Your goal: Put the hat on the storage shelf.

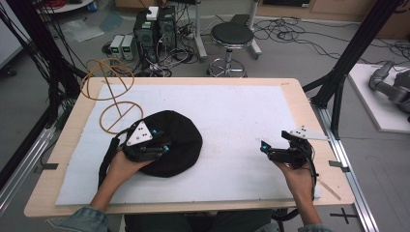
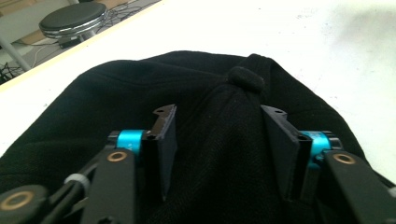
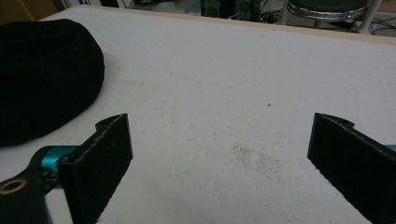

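- Two jaws of the left hand-held gripper [image 2: 217, 140] are straddling a raised fold of the black beret [image 2: 140, 93], touching the cloth on both sides without being fully closed.
- The beret's small stem [image 2: 246, 78] is sitting just beyond those jaws.
- The right hand-held gripper [image 3: 219, 154] is hovering with jaws spread wide, holding nothing, over the white worktop [image 3: 243, 70], well apart from the beret.
- A wire hat stand [image 1: 110, 92] is standing beyond the left hand-held gripper.

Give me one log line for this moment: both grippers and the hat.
left gripper: jaws astride a raised fold of black knitted beret, grip unclear | right gripper: open, above white mat, holding nothing | wire hat stand: bare
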Demonstrator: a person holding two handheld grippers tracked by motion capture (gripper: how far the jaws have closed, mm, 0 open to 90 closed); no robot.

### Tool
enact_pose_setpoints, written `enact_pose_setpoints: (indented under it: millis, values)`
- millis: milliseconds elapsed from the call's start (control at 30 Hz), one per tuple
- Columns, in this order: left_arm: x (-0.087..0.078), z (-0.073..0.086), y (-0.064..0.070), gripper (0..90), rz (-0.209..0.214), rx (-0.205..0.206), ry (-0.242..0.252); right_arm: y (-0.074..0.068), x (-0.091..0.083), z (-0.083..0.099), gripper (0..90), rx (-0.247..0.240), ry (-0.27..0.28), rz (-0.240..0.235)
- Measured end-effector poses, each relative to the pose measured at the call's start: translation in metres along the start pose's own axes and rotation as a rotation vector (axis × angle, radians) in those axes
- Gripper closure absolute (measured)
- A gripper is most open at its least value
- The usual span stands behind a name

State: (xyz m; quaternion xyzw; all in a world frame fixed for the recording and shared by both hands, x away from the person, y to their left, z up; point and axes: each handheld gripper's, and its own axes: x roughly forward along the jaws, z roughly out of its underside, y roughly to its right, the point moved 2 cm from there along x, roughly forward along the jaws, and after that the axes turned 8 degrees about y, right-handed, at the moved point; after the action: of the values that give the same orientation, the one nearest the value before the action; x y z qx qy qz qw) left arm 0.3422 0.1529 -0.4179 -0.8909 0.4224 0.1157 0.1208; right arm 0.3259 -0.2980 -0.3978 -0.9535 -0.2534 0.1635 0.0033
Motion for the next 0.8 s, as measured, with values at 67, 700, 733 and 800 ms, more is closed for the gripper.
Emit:
enact_pose_setpoints:
  millis: [67,700,733,800]
  values:
    - [0.0,0.0001,0.0003,51.2,0.005,-0.002,0.001,0.0002,-0.0001,0.0,6.3,-0.001,0.0,-0.001]
    - [-0.0049,-0.0015,0.0014,80.6,0.047,0.037,0.013,0.0001,-0.0002,0.0,6.3,0.002,-0.004,0.003]
    - [-0.0057,-0.0023,0.0019,82.3,0.045,0.038,0.023,0.0002,-0.0002,0.0001,6.3,0.003,-0.005,0.002]
    - [-0.0076,-0.0039,0.0019,83.0,0.041,0.041,0.039,0.0006,-0.0004,0.0,6.3,0.001,-0.003,0.002]
